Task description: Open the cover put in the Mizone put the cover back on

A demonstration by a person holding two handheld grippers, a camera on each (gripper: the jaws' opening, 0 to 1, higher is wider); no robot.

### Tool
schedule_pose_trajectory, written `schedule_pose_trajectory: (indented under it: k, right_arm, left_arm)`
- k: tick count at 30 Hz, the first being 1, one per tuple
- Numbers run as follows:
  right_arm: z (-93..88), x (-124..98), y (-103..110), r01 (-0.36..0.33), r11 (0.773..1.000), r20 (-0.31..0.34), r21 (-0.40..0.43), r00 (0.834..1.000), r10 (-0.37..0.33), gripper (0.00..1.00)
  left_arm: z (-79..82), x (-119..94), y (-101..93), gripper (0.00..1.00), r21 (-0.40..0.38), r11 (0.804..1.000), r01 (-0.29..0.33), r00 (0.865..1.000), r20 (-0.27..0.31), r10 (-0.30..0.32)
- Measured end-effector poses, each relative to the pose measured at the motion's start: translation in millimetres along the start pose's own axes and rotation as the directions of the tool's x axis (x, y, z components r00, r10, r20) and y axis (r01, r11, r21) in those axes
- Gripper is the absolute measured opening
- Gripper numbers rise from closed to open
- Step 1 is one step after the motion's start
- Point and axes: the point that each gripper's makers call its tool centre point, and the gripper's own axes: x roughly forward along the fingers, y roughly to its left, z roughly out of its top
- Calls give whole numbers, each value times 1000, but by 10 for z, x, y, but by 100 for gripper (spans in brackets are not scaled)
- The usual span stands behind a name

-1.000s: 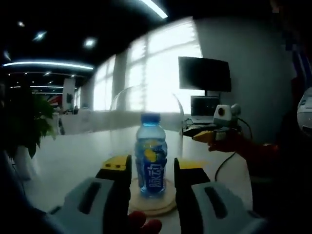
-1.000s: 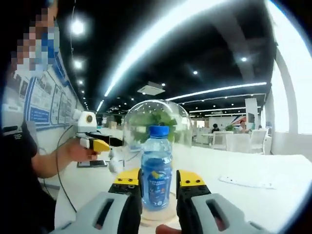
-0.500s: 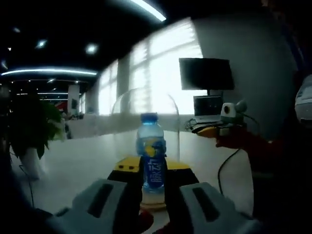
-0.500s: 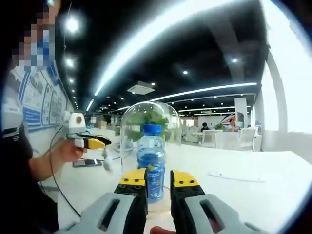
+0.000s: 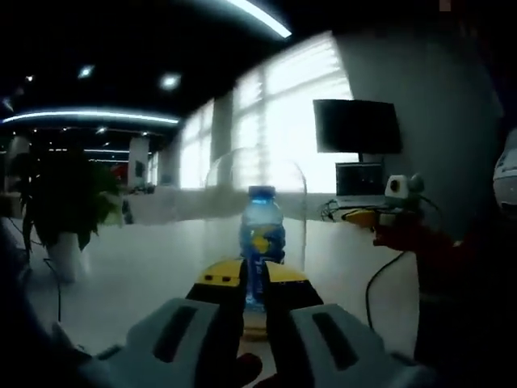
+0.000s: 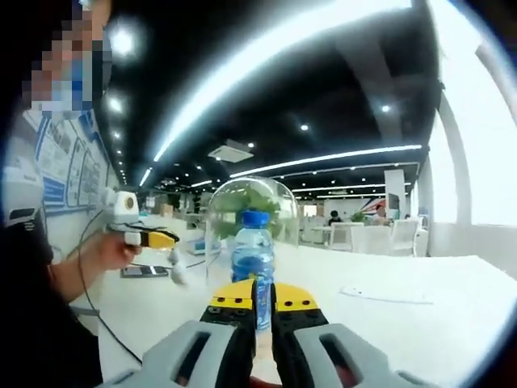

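A big bright office, with a long white table (image 6: 420, 283) and tall windows. On the table stands a blue Mizone bottle (image 6: 252, 263), straight up on a round base, under a clear glass cover (image 6: 250, 212). The cover is already on.

The right gripper (image 6: 263, 301) points at the bottle, which stands straight ahead, a little farther off. Its jaws are pressed almost together, holding nothing. The left gripper (image 5: 254, 279) faces the bottle from the other side, jaws nearly together too, and looks about as near. The table has lots of free room around the cover. A potted plant (image 5: 69, 198) stands well apart.
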Motion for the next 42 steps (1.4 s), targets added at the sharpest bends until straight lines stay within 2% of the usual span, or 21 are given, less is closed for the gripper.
schedule_pose_trajectory:
  k: [1, 4, 8, 10, 11, 13, 17, 19, 21, 23, 25, 27, 29, 32, 42]
  right_arm:
    - [-7, -15, 8, -2, 1000, -4, 6, 1000, 2, 0]
    - [-48, -67, 25, 5, 1000, -25, -18, 1000, -6, 0]
    - [-80, -141, 49, 8, 999, -33, -35, 999, -9, 0]
    - [-111, -179, 74, 3, 1000, -40, -27, 999, -4, 0]
    - [-133, -205, 84, 4, 1000, -49, -20, 999, -5, 0]
    - [-149, -273, 155, -21, 1000, -49, 16, 999, 22, 0]
    - [-217, -287, 191, -25, 999, -27, 37, 999, 26, 0]
    - [-295, -259, 177, -8, 1000, -41, 23, 999, 9, 0]
    - [-392, -226, 189, -8, 1000, -65, -2, 998, 8, 0]
    - [-481, -193, 194, -11, 1000, -75, -16, 997, 10, 0]
    - [-544, -175, 187, -11, 1000, -73, -15, 997, 9, 0]
    - [-589, -159, 181, -9, 1000, -69, -7, 998, 9, 0]
    - [-625, -153, 174, -5, 1000, -80, -4, 997, 5, 0]
    - [-651, -162, 172, -6, 1000, -88, -1, 996, 5, 0]
    - [-712, -213, 157, 2, 1000, -68, 16, 998, -1, 0]
  left_arm:
    - [38, -33, -28, 3, -14, 1000, 13, 999, 31, -12]
    - [-4, -94, -21, 3, -18, 1000, 3, 1000, 9, -2]
    - [-141, -139, 55, 3, 86, 996, -38, 996, -80, 45]
    - [-157, -153, -4, 3, 110, 994, -10, 996, -82, 19]
    - [-152, -155, -56, 3, 98, 995, 22, 998, -68, -15]
    - [-203, -159, -53, 3, 72, 997, 39, 996, -79, -34]
    - [-360, -138, 55, 3, 59, 998, 0, 992, -127, 8]
    - [-426, -122, 67, 3, 62, 998, -2, 990, -143, 11]
    - [-439, -119, 50, 3, 48, 999, 10, 992, -125, -4]
    - [-412, -124, -12, 2, -26, 999, 47, 995, -83, -49]
    - [-422, -139, 15, 2, -35, 998, 43, 996, -74, -46]
    - [-447, -131, 42, 2, -36, 999, 30, 996, -81, -33]
    - [-524, -130, 113, 1, -17, 1000, -5, 993, -120, 3]
    - [-608, -121, 130, 0, 5, 1000, -17, 988, -150, 17]
    - [-701, -139, 137, 0, 15, 999, -32, 984, -176, 34]
